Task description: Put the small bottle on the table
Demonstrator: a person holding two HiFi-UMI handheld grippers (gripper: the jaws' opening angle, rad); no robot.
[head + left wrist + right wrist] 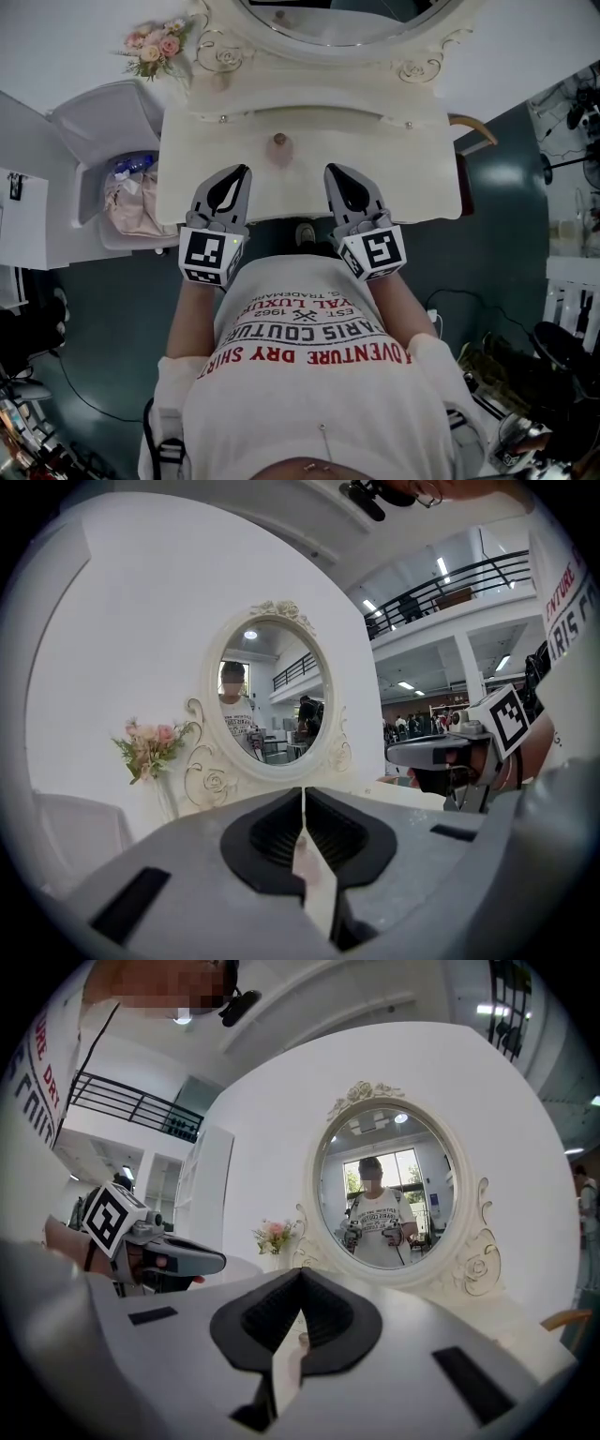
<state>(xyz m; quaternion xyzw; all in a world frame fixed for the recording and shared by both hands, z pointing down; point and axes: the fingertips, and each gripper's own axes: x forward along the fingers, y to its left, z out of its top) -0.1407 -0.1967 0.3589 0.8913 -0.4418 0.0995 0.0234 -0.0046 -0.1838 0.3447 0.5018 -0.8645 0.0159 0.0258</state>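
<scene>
A small brownish bottle stands upright on the cream dressing table, near its middle, in front of the oval mirror. My left gripper and right gripper hover side by side over the table's near edge, both short of the bottle, one on each side of it. Both are shut and hold nothing. In the left gripper view the jaws meet, with a pinkish blur of the bottle behind the slit. The right gripper view shows the same: closed jaws, bottle partly hidden.
A vase of pink flowers stands at the table's far left corner. A white bin with a bag inside is left of the table. A wooden chair back shows at the right. Cables and gear lie on the dark floor.
</scene>
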